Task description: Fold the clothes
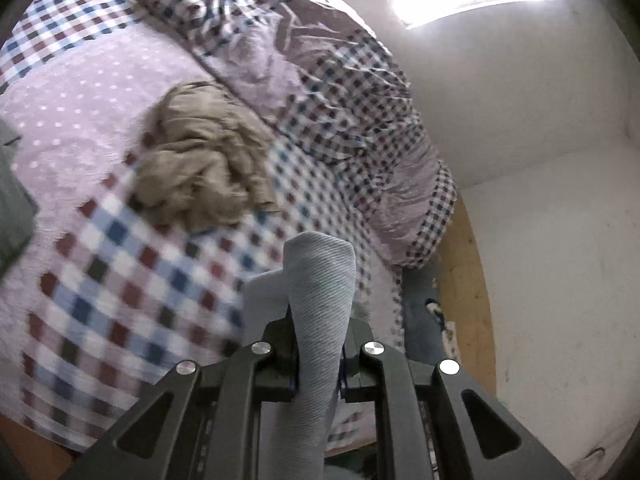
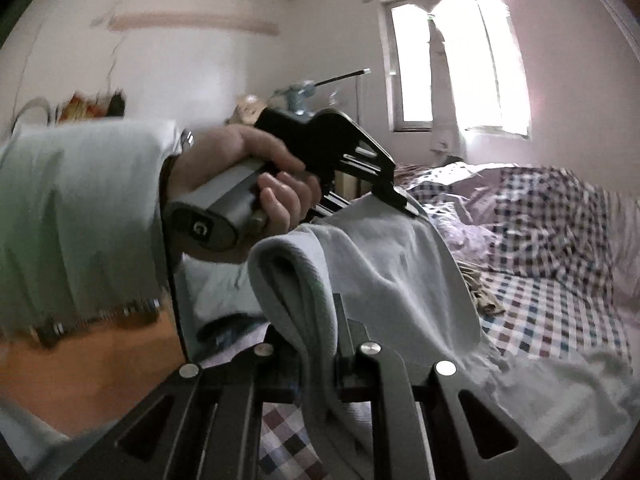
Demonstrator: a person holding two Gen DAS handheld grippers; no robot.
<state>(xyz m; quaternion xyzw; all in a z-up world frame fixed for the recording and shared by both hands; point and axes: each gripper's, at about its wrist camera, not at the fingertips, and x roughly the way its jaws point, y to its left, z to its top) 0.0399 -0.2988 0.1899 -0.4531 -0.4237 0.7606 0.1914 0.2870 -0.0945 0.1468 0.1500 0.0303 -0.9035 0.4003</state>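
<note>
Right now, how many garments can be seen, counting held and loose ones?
2. A pale grey garment hangs pinched between the left gripper and right gripper; a crumpled tan garment lies loose on the bed. Others may be hidden.

One mark is legible. In the right wrist view, a single pale character resembling the letter "G" (image 2: pixel 199 229) stands on the dark butt end of the grey handle (image 2: pixel 224 204) of the left tongs, gripped by the person's hand (image 2: pixel 244 172). Whether it is a letter or a logo cannot be told. The left wrist view carries no readable text, label, brand, number or sign.
</note>
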